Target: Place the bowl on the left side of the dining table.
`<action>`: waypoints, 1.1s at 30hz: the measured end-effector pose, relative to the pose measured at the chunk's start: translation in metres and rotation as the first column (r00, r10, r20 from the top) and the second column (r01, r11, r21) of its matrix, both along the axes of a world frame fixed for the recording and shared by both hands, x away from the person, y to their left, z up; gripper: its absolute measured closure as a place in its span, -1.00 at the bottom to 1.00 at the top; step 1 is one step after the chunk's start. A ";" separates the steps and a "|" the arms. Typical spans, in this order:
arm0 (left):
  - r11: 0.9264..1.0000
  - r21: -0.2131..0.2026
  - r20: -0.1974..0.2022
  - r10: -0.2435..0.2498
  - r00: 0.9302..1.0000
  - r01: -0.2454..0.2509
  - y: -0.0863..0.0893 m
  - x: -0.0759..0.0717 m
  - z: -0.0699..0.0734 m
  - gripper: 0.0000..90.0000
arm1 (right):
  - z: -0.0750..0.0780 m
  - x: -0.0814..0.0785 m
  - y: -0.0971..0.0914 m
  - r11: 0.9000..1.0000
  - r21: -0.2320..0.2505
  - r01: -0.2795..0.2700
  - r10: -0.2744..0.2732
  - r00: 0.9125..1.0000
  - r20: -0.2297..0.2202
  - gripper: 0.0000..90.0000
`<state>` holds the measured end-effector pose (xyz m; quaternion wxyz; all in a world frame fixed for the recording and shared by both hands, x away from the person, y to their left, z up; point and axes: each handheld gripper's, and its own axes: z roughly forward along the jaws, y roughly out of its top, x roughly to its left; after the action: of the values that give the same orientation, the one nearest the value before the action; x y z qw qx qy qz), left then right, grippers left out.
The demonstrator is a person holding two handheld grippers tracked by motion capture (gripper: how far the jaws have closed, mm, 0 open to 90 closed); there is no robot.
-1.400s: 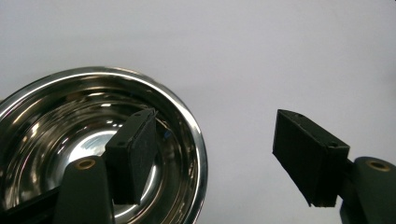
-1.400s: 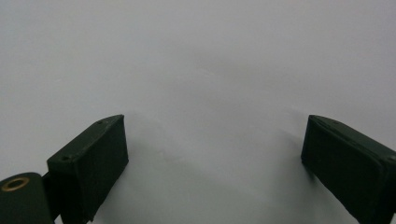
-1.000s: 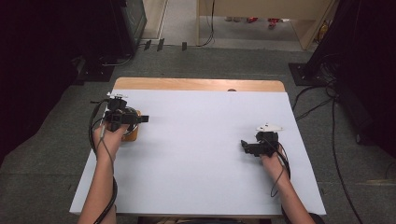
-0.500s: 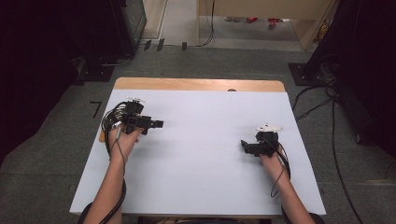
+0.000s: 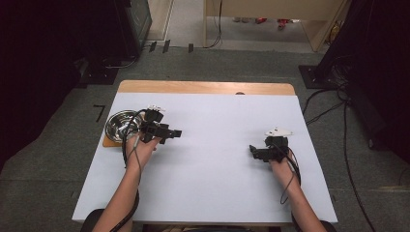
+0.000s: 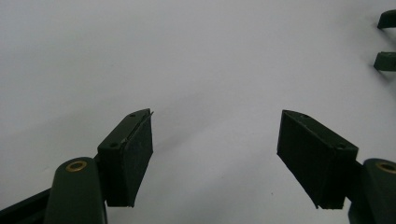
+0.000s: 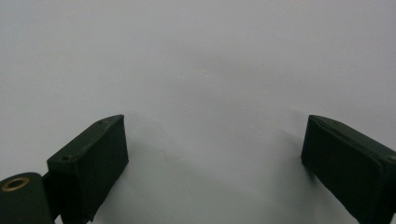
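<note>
My left gripper [image 5: 177, 133] hovers low over the white table [image 5: 217, 193], just right of a shiny metal bowl [image 5: 119, 124]. The bowl rests on a wooden board [image 5: 109, 141] at the table's left edge. In the left gripper view this gripper [image 6: 215, 116] is open, with bare table between its pads. My right gripper [image 5: 252, 150] sits near the table's right side, pointing left. The right gripper view has it [image 7: 215, 122] open wide over plain white surface, nothing between the jaws. The right gripper's fingertips [image 6: 385, 61] also appear at the far right of the left gripper view.
A wooden strip [image 5: 203, 87] runs along the table's far edge. Cables [image 5: 333, 104] trail over the grey floor at the right, and dark equipment [image 5: 121, 29] stands at the back left. White table lies between the two grippers.
My left hand has moved right and slightly toward the person, away from the bowl, which is now uncovered. The right hand has stayed put.
</note>
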<state>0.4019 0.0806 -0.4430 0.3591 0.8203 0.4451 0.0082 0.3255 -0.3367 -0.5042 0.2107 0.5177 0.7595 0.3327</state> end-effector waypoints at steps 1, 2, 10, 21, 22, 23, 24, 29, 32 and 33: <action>1.000 0.004 0.002 -0.008 1.000 0.008 -0.002 0.000 -0.001 -0.40 | 0.000 0.000 0.000 1.000 0.000 0.000 0.000 1.000 0.000 -0.85; 1.000 0.005 0.004 -0.014 1.000 0.014 -0.004 0.000 -0.002 -0.40 | 0.000 0.000 0.000 1.000 0.000 0.000 0.000 1.000 0.000 -0.85; 0.998 0.011 -0.002 -0.066 0.998 0.066 -0.019 -0.002 -0.010 -0.40 | 0.000 0.000 0.000 1.000 0.000 0.000 0.000 1.000 0.000 -0.85; 0.995 0.030 -0.020 -0.099 0.995 0.100 -0.036 -0.003 -0.018 -0.40 | 0.000 0.000 0.000 1.000 0.000 0.000 0.000 1.000 0.000 -0.85; 0.994 0.027 -0.020 -0.103 0.994 0.104 -0.038 -0.003 -0.018 -0.40 | 0.000 0.000 0.000 1.000 0.000 0.000 0.000 1.000 0.000 -0.85; 0.994 0.032 -0.019 -0.108 0.994 0.109 -0.039 -0.003 -0.019 -0.40 | 0.000 0.000 0.000 1.000 0.001 0.001 -0.001 1.000 -0.001 -0.85; 0.994 0.031 -0.016 -0.108 0.994 0.108 -0.041 -0.004 -0.019 -0.40 | 0.000 0.000 0.000 1.000 0.001 0.001 -0.001 1.000 -0.001 -0.85; 0.990 0.048 -0.013 -0.130 0.991 0.130 -0.049 -0.006 -0.022 -0.41 | 0.000 0.000 0.000 1.000 0.000 0.001 -0.001 1.000 -0.001 -0.85; 0.989 0.050 -0.013 -0.141 0.990 0.141 -0.054 -0.007 -0.024 -0.41 | 0.000 0.000 0.000 1.000 0.001 0.002 -0.002 1.000 -0.002 -0.85; 0.988 0.051 -0.013 -0.147 0.989 0.147 -0.056 -0.007 -0.024 -0.41 | 0.000 0.000 0.000 1.000 0.000 0.001 -0.001 1.000 -0.001 -0.85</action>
<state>0.3952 0.0244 -0.4673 0.3352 0.8599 0.3848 -0.0105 0.3254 -0.3366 -0.5042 0.2104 0.5184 0.7592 0.3325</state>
